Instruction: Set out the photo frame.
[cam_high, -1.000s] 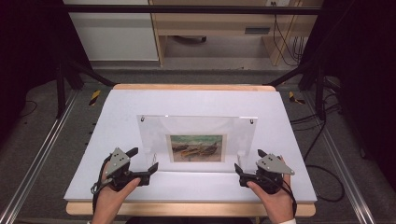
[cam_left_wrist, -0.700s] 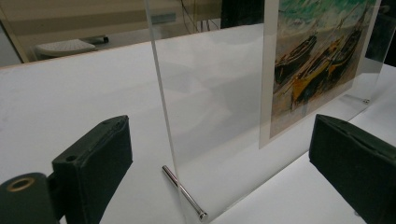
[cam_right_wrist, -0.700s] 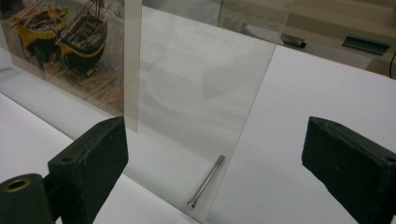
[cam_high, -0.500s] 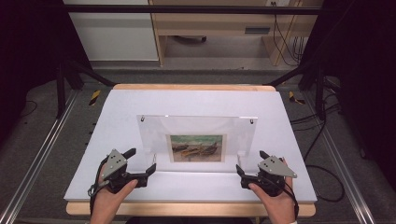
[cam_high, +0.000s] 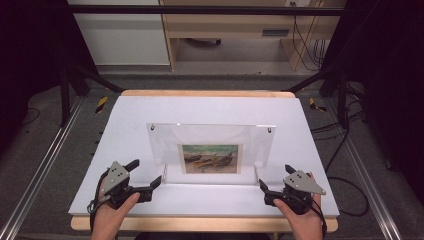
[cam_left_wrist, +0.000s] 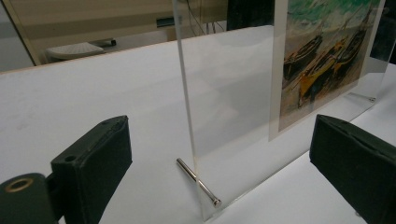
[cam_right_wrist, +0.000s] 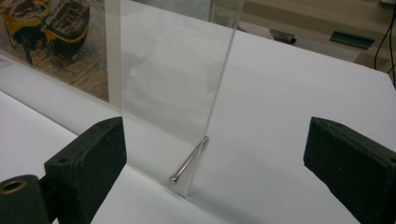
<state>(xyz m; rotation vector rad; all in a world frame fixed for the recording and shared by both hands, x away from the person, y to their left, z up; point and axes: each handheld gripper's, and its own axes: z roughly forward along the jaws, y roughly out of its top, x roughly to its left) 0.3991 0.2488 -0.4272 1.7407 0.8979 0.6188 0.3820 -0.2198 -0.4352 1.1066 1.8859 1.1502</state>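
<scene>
A clear acrylic picture frame (cam_high: 212, 147) stands upright in the middle of the white tabletop (cam_high: 210, 107), with a painting of boats (cam_high: 210, 158) inside it. My left gripper (cam_high: 146, 172) is open by the frame's near left corner and holds nothing. My right gripper (cam_high: 275, 177) is open by the near right corner, also holding nothing. In the left gripper view the frame's edge (cam_left_wrist: 187, 107) and a metal pin (cam_left_wrist: 196, 182) lie between the wide-apart jaws of the left gripper (cam_left_wrist: 222, 140). The right gripper view shows the opposite edge (cam_right_wrist: 219, 84) and its pin (cam_right_wrist: 189, 158) between the jaws of the right gripper (cam_right_wrist: 215, 144).
The tabletop has a wooden border (cam_high: 210, 93) and sits between metal rails (cam_high: 45, 165). Behind it stands a wooden shelf unit (cam_high: 235, 30), with cables (cam_high: 345, 130) on the floor at the right.
Both hands have drawn the grippers slightly outward and toward the table's near edge. The frame has not moved, and both grippers stay open.
</scene>
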